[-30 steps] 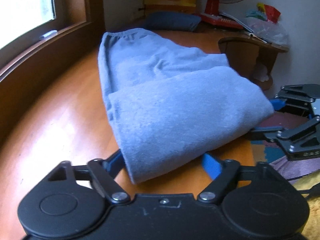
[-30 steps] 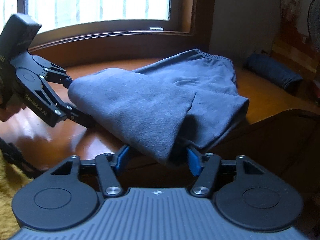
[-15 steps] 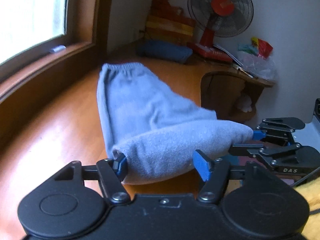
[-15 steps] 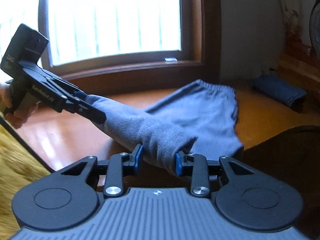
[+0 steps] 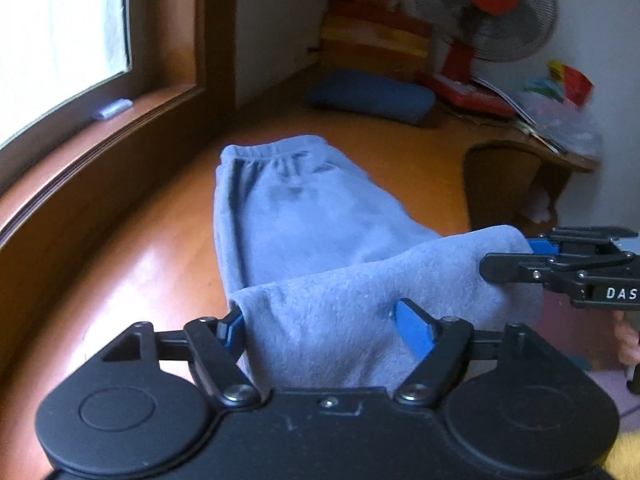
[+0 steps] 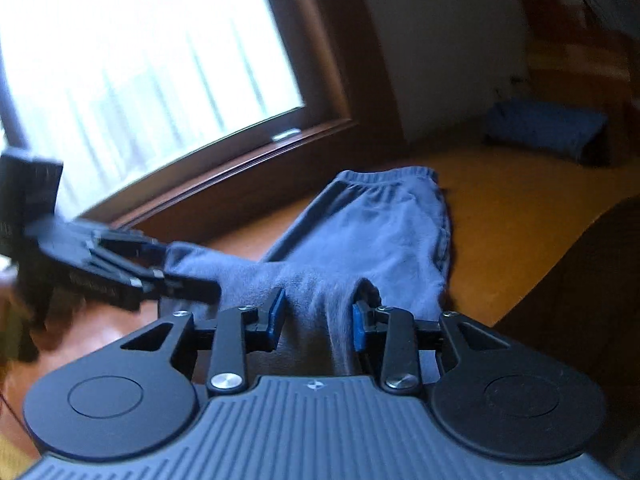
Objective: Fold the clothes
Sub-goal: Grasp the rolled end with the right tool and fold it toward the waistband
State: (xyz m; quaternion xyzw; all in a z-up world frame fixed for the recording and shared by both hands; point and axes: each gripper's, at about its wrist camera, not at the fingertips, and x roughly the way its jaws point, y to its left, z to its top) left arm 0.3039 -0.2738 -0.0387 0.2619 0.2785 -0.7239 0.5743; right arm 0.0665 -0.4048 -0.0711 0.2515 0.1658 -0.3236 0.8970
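Across the glossy orange-brown wooden floor, from your left wrist view, the fleecy grey-blue trousers run lengthwise away from you, their gathered elastic waistband at the far end near the window sill. Your left gripper holds the folded near edge with its jaws set wide and lately widening, cloth bunched between the blue pads; your right gripper clamps the same fold's right corner. From your right wrist view, the right gripper pinches a soft rolled ridge of trousers, jaws lately easing slightly.
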